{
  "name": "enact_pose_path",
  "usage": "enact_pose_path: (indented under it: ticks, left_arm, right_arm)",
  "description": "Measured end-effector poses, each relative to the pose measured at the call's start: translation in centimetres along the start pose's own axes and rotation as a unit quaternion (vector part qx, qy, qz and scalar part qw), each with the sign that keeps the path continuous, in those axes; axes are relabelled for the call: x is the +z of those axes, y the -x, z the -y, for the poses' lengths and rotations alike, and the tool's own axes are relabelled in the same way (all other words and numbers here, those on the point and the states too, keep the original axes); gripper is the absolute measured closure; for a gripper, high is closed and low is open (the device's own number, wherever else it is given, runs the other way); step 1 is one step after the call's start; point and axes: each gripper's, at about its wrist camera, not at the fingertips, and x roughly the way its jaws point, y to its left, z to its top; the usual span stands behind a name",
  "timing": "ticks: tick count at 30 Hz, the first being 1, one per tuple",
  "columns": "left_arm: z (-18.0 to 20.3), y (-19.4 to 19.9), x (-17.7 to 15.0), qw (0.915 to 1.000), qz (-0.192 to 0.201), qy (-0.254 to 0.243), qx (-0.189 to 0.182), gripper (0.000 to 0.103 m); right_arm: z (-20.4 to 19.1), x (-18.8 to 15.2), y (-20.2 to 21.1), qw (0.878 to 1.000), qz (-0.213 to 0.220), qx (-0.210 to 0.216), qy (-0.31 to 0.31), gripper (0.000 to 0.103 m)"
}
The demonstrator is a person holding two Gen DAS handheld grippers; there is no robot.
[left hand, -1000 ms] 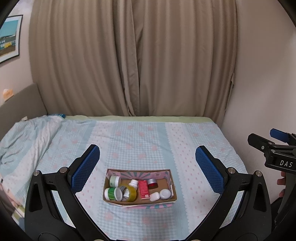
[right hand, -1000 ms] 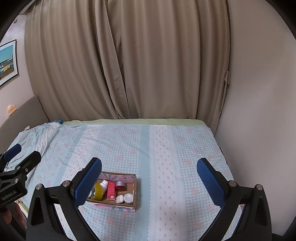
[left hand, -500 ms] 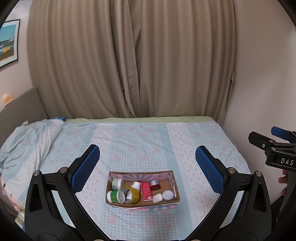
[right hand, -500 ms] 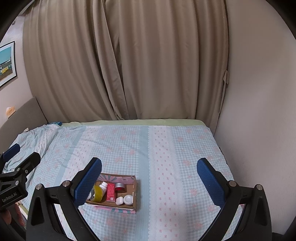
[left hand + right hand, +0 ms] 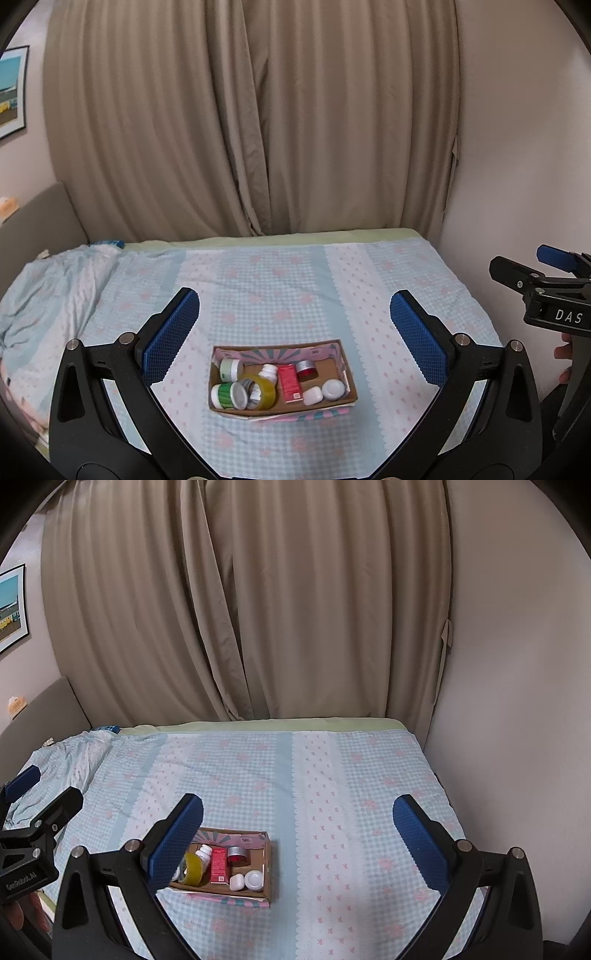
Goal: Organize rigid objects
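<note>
**Rigid objects gathered in box on bed**

Rigid objects all inside cardboard box, mid-bed, some tipped over. Left gripper and right gripper hovering above, jaws spread wide, holding nothing. Fits either sorting ahead or packing done; stage unclear.

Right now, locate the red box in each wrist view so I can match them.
Left wrist view: the red box lies mid-carton, low centre, between the open left tool's fingers.
Right wrist view: the red box sits lower left, beside the right tool's left finger.
Shared landmark: the yellow tape roll left of it.
</note>
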Motion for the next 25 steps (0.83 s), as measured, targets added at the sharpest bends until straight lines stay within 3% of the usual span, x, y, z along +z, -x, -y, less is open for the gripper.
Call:
enact_pose_path:
  ticks: [13, 21, 25]
  left_arm:
    - [0.5, 1.6, 0.6, 0.9987, 0.048, -0.006, 0.018, 0.0]
    - [-0.5, 0.2, 0.8, 0.9995, 0.023, 0.021, 0.004, 0.0]
    - [-0.1, -1.0, 0.6, 0.9996, 0.013, 0.021, 0.014, 0.0]
  right_arm:
    - [-0.5, 0.1, -0.4, 1.0, 0.004, -0.01, -0.006, 0.001]
    - [-0.3, 0.2, -1.3, 1.0, -0.009, -0.011, -0.015, 0.001]
    - [-0.1, 0.3, -2.1, 1.0, -0.02, -0.016, -0.011, 0.001]
